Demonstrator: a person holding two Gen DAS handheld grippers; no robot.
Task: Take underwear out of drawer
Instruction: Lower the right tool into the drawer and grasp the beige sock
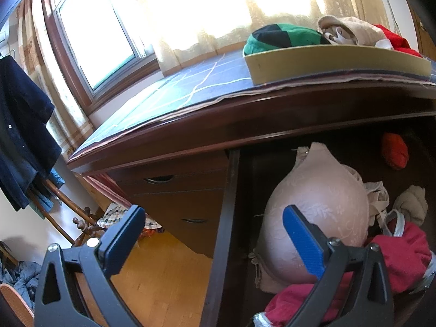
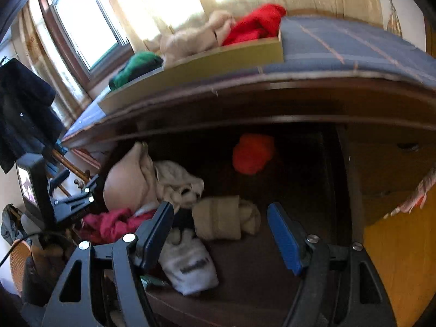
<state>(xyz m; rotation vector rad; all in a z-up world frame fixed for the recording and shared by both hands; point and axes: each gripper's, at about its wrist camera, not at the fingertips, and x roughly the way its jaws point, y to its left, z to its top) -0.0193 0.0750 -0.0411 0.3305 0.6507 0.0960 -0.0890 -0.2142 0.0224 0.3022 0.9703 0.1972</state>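
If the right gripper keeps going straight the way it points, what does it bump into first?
Probably the beige roll lying in the drawer. It sits right between the open right gripper fingers, just ahead. Depth is hard to judge, though.

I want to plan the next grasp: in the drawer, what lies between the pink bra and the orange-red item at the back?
In the right wrist view, a crumpled cream cloth beside the bra, then bare dark drawer floor up to the orange-red item.

In the open drawer (image 2: 272, 272) below me lies my jumble of underwear: a pale pink bra (image 1: 316, 218) cup-up at the left, a crumpled crimson piece (image 1: 403, 256) just beside it, a rolled beige bundle (image 2: 226, 220) mid-drawer, a white piece (image 2: 190, 267) nearer me, an orange-red lump (image 2: 253, 152) at the back.
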